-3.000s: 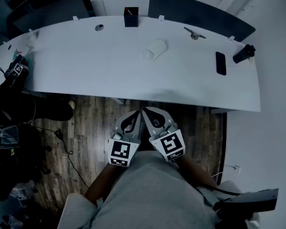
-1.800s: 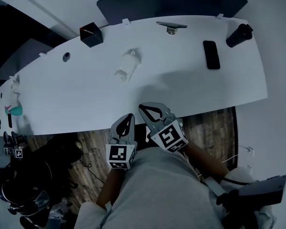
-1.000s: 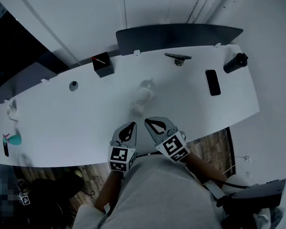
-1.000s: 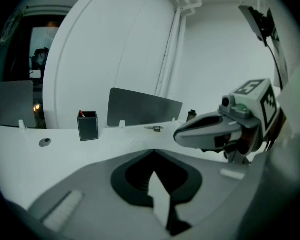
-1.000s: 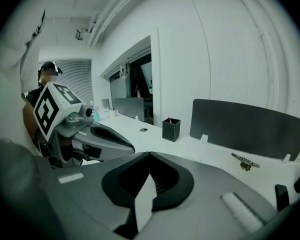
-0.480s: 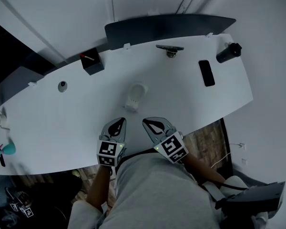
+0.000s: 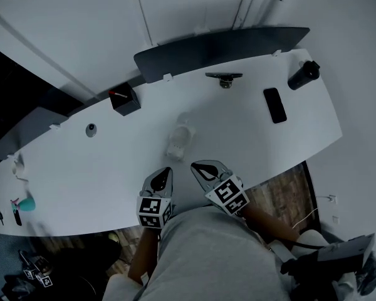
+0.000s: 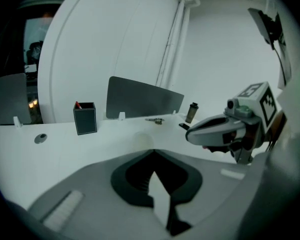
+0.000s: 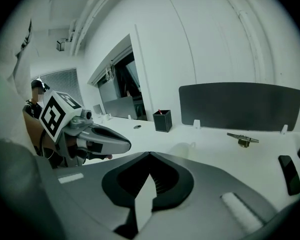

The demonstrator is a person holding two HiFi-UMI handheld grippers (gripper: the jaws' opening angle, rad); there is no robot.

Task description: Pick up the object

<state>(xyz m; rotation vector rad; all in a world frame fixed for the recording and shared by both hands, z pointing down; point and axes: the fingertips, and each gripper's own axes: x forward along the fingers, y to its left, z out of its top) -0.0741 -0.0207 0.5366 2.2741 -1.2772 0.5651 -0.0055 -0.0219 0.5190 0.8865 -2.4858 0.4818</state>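
Note:
A white mug-like object (image 7: 180, 140) lies on its side in the middle of the long white table (image 7: 100, 168). It shows faintly ahead in the left gripper view (image 8: 140, 139) and in the right gripper view (image 9: 186, 149). My left gripper (image 7: 165, 170) and right gripper (image 7: 195, 165) hover side by side over the table's near edge, a short way in front of the object. Both are shut with nothing between their jaws. In the left gripper view the left gripper (image 8: 153, 152) sees the right gripper (image 8: 190, 134) beside it.
At the back stand a black pen holder (image 7: 125, 99), a dark divider panel (image 7: 219, 49) and a small metal stand (image 7: 224, 78). A black phone (image 7: 275, 105) and a dark bottle (image 7: 302, 75) sit at the right end. Wooden floor (image 7: 294, 190) shows below the table edge.
The grippers have come from above the floor up to the table's near edge, close to the white object. Both stayed shut, and the view has shifted.

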